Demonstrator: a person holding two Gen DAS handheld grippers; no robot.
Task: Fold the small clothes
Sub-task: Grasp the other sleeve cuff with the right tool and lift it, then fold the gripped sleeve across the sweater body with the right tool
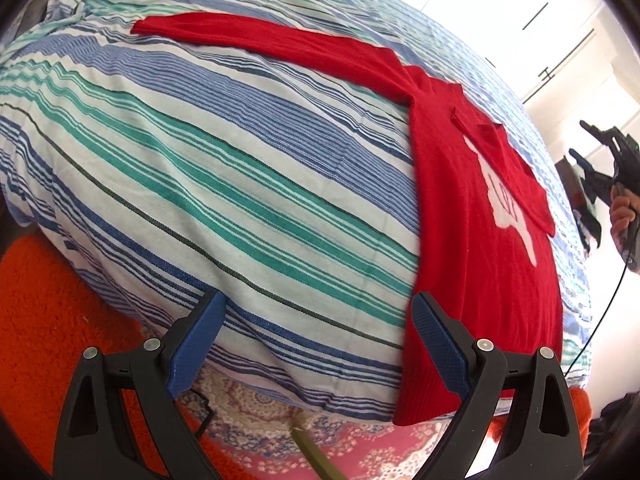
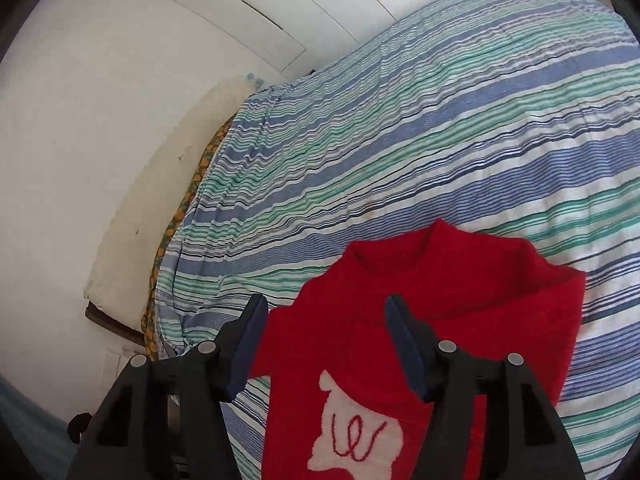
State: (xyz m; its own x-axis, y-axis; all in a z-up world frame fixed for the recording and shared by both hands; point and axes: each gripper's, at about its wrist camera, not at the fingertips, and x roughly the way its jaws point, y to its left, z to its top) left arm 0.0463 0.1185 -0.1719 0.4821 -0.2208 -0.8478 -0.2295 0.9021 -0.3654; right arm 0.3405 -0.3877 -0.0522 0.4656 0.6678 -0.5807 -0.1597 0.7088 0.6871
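Note:
A red sweater [image 1: 472, 208] with a white patch [image 2: 352, 440] on its front lies flat on the striped bed cover [image 1: 200, 152]. One sleeve [image 1: 256, 36] stretches out to the far left, and the other is folded across the chest. My left gripper [image 1: 318, 304] is open at the near edge of the bed, its right finger [image 1: 436, 340] above the sweater's hem and nothing between its pads. My right gripper [image 2: 326, 308] is open above the sweater's shoulder below the collar [image 2: 400, 252], holding nothing. The left wrist view shows it in a hand at the far right [image 1: 600, 152].
An orange rug [image 1: 48, 300] and a patterned carpet [image 1: 360, 440] lie on the floor below the bed's edge. White cupboard doors [image 2: 280, 12] stand behind the bed. A cream pillow [image 2: 160, 184] rests along the bed's left side. A thin cable [image 1: 600, 308] hangs from the right gripper.

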